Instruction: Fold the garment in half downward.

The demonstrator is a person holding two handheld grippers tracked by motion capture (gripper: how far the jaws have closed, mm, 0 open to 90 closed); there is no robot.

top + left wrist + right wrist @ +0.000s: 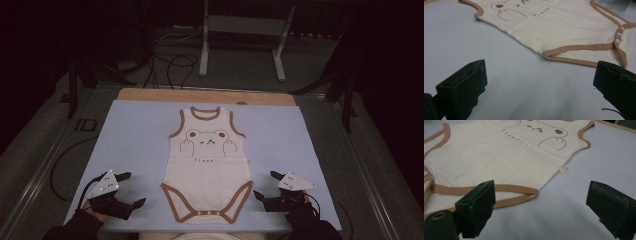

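The left claw is held wide open, with nothing between its two black jaws. It is positioned low over the counter, just beside the lower left leg opening of the bodysuit but apart from it. In the left gripper view, bare pale blue surface is seen between the jaws, and the brown-trimmed hem of the bodysuit lies a little beyond them.

The right claw is likewise held wide open and grips nothing. It is set near the lower right leg opening of the garment. In the right gripper view, one jaw is seen over the brown hem of the bodysuit; whether it touches the cloth cannot be told. The other jaw is over bare counter. A small white label is seen sticking out of the side seam.

The bodysuit is laid flat and face up at the middle of the counter, neck away from the person and snap end toward the near edge. It is cream with brown binding, and a bear face is printed on the chest above a line of small letters. A strip of wooden edge is exposed along the far side of the blue covering.
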